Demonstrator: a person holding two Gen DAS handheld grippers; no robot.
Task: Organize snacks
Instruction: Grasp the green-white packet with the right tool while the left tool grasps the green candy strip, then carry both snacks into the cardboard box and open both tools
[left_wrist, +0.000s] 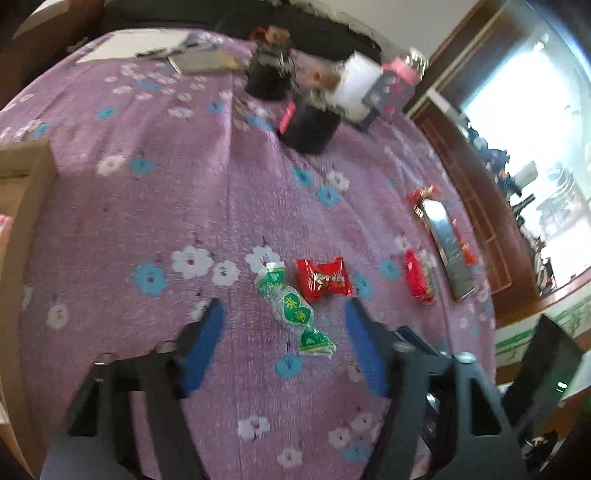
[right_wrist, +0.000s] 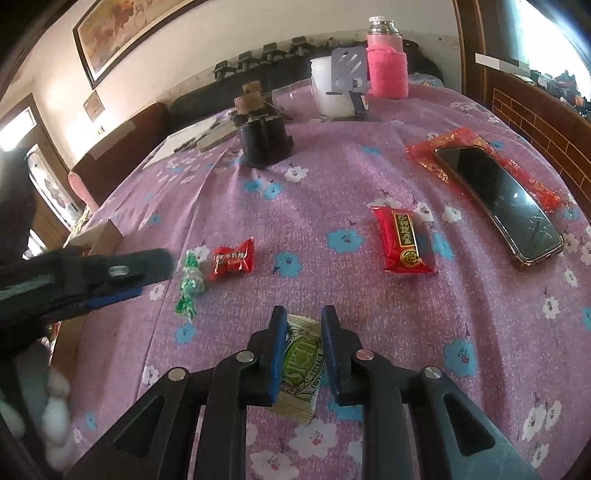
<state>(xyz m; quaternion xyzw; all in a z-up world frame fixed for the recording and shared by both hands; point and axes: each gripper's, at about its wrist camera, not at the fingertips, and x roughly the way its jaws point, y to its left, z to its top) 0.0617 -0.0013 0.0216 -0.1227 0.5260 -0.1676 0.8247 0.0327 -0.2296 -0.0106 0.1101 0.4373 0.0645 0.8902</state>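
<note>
I see a matt, fuzzy purple flowered cloth covering the table. On it lie a glossy red foil packet, a crinkly clear-and-green plastic candy wrapper and a phone with a mirror-smooth dark glass face. A pink knitted sleeve wraps the metal-topped flask.

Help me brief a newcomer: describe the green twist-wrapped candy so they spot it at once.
On the purple floral cloth, look just ahead of the left gripper. The candy lies beside a small red packet; it alone is green, slim, twisted at both ends.
</note>
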